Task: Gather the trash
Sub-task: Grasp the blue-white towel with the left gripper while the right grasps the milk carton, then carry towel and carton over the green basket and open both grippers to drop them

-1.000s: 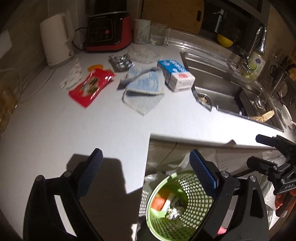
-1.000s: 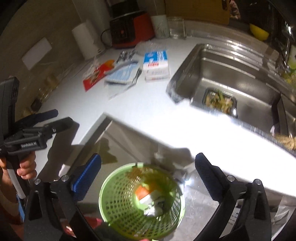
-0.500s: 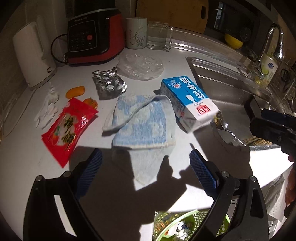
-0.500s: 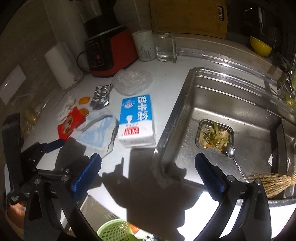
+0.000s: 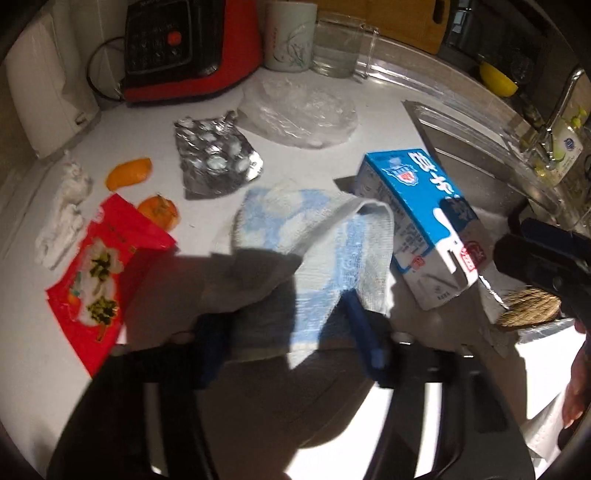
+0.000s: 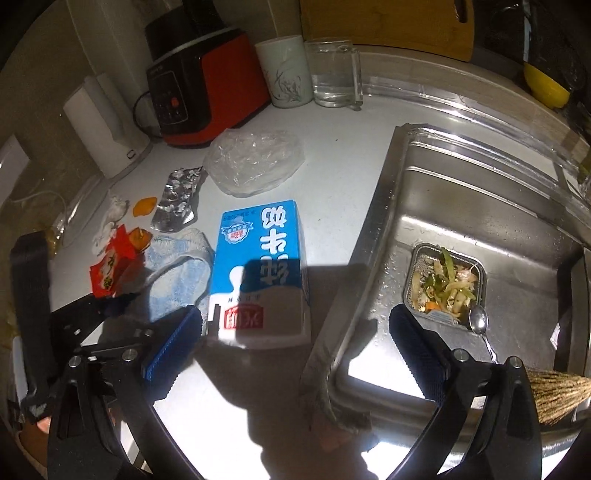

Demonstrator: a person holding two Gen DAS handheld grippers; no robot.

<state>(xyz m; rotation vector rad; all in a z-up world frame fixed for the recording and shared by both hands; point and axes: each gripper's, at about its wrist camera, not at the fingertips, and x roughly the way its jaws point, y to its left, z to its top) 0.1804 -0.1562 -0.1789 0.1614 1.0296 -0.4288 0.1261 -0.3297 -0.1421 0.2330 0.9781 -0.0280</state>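
Just below my left hand-held gripper (image 5: 288, 343) the blue-and-white cloth (image 5: 314, 236) lies rumpled on the counter (image 5: 44, 369), its near hem between my blue pads, and the jaws are closing on it; I cannot tell whether they press it yet. I judge the cloth is being moved because it partly overlaps the trash beside it. My right hand-held gripper (image 6: 295, 347) hangs wide open and empty, its pads astride the near end of the one milk carton (image 6: 260, 273), which lies flat on its side just beside the sink (image 6: 384, 229), probably my next pick. Left of the cloth lies one red snack wrapper (image 5: 107, 280), touching one of two orange peel pieces (image 5: 159, 210); a crumpled white tissue (image 5: 64, 214) lies further left. Beyond sit one foil blister sheet (image 5: 214, 155) and one clear plastic film (image 5: 299, 110). Farthest, against the wall, stand one red cooker (image 5: 188, 44), one mug (image 5: 291, 33) and one glass jug (image 5: 340, 48), kept clear of the litter.
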